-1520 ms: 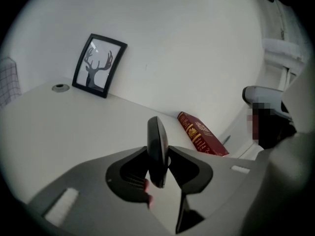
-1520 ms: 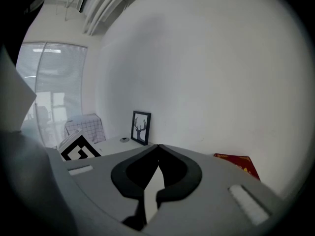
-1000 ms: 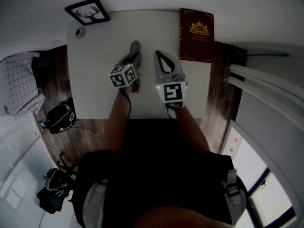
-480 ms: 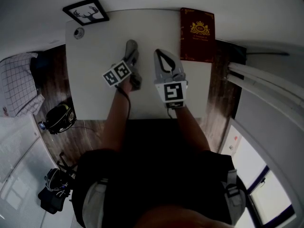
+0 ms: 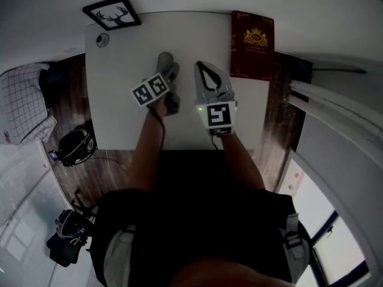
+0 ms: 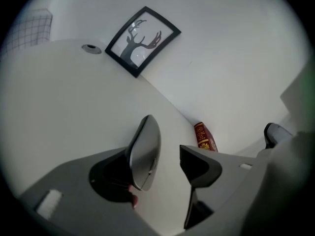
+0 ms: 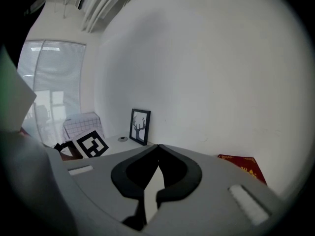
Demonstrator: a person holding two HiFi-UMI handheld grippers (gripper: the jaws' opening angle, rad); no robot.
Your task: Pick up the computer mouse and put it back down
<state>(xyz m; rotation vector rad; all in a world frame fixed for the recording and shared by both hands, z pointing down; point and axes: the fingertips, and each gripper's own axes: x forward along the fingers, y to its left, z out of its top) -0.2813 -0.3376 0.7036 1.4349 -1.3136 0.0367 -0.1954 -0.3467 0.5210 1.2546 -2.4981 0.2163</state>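
Observation:
The grey computer mouse stands on its edge on the white table, between the jaws of my left gripper. In the left gripper view the mouse leans against the left finger, and a clear gap separates it from the right finger. The jaws of my left gripper have just been opening and no longer press on the mouse. My right gripper rests shut beside it to the right, with nothing in it. Its tips meet.
A framed deer picture and a small round object lie at the table's far left corner. A red book lies at the far right. A black bag sits on the wooden floor to the left.
My left gripper has rolled, its marker cube swinging left. Its jaws have spread apart and let go of the mouse. The right gripper has stayed put.

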